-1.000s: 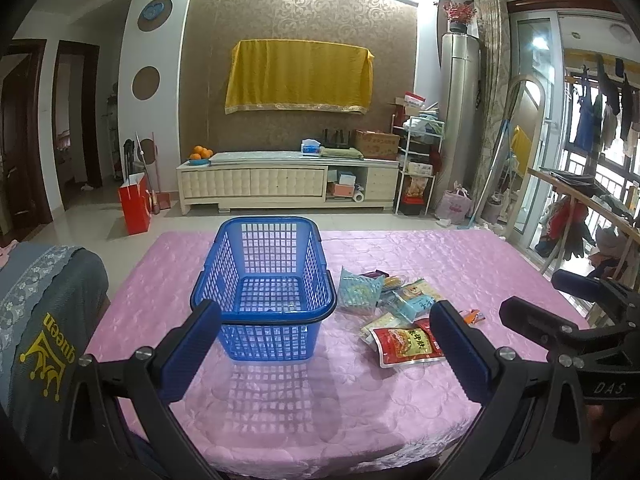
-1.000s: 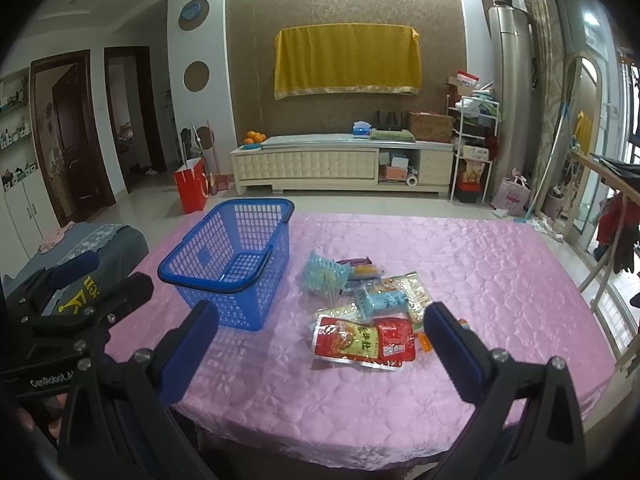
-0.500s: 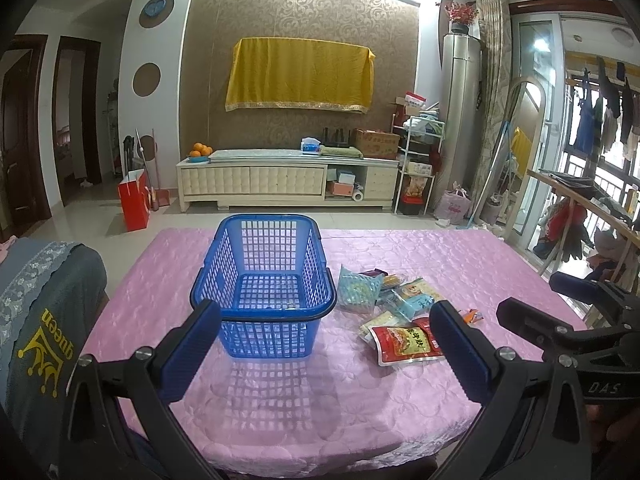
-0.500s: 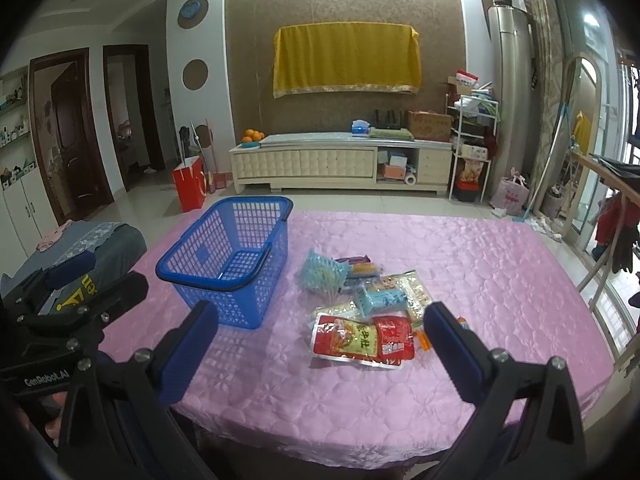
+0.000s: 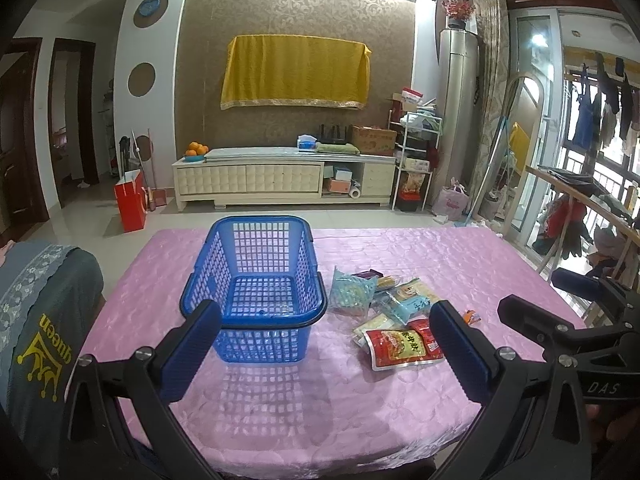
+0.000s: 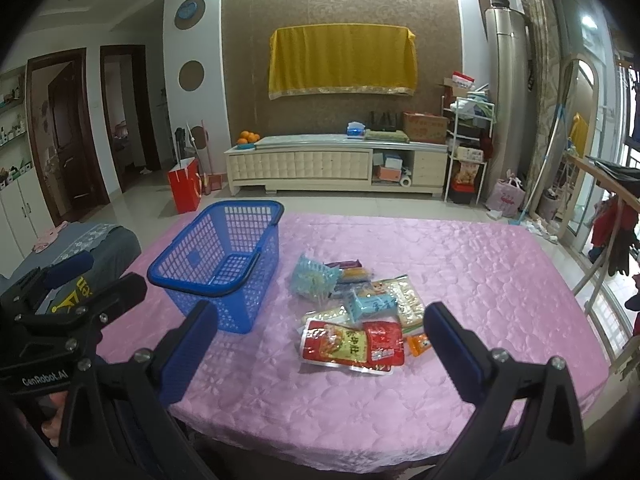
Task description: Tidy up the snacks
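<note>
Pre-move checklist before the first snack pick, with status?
1. Right gripper open, nothing held: ok.
2. Left gripper open, nothing held: ok.
3. Blue basket upright, nothing inside: ok.
4. Red packet nearest the right gripper, on top, uncovered: ok.
5. Snack pile separated for single picks: not ok, packets overlap.
6. Basket handle folded down along the rim, opening free: ok.

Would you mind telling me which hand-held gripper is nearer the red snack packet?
Right. The right hand-held gripper faces the red snack packet directly; the left hand-held gripper faces the blue basket, packet off to its right.
</note>
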The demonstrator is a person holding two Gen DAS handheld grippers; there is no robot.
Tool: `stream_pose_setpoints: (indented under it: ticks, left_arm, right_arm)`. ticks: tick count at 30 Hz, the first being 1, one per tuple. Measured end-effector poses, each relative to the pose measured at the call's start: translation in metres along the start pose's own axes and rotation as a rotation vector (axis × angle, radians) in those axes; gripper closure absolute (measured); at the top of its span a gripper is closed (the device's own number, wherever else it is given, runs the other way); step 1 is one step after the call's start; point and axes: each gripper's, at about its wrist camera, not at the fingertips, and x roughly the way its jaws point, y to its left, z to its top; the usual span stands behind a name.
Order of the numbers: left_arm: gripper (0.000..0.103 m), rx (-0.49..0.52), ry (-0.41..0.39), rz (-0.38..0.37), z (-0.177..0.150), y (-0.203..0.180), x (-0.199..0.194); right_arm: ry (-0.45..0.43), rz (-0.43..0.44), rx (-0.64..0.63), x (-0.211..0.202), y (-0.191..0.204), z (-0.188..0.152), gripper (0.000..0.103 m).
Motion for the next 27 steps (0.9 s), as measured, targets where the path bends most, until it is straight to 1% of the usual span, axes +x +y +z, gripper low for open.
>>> stream_pose_setpoints:
  ticks: [4, 9, 11, 14, 18, 21, 24, 26, 27]
  left_arm:
    - [0.0, 0.016, 0.012, -0.016, 0.011, -0.009, 0.014]
    - [0.0, 0.062, 0.043, -0.048, 0.026, -0.03, 0.038]
    - [0.0, 0.091, 0.068, -0.071, 0.032, -0.041, 0.053]
    - [0.0, 0.121, 0.119, -0.084, 0.038, -0.052, 0.077]
    - [0.0, 0.175, 0.171, -0.094, 0.036, -0.068, 0.104]
    - [0.0, 0.199, 0.221, -0.12, 0.028, -0.08, 0.126]
    - [0.0, 0.244, 0.291, -0.166, 0.015, -0.092, 0.152]
    - [0.0, 0.297, 0.349, -0.24, 0.005, -0.102, 0.171]
    - [0.0, 0.309, 0.363, -0.252, 0.002, -0.105, 0.176]
  right_arm:
    - [0.003, -0.01, 0.011, 0.006, -0.015, 0.007, 0.0]
    - [0.02, -0.034, 0.037, 0.018, -0.04, 0.013, 0.0]
    - [0.029, -0.039, 0.049, 0.024, -0.053, 0.015, 0.0]
    - [0.049, -0.059, 0.064, 0.035, -0.071, 0.015, 0.0]
    - [0.093, -0.083, 0.11, 0.053, -0.098, 0.009, 0.0]
    - [0.133, -0.095, 0.123, 0.069, -0.113, 0.0, 0.0]
    - [0.187, -0.1, 0.131, 0.088, -0.126, -0.013, 0.0]
    - [0.216, -0.099, 0.13, 0.095, -0.13, -0.022, 0.0]
    - [0.232, -0.101, 0.13, 0.1, -0.132, -0.027, 0.0]
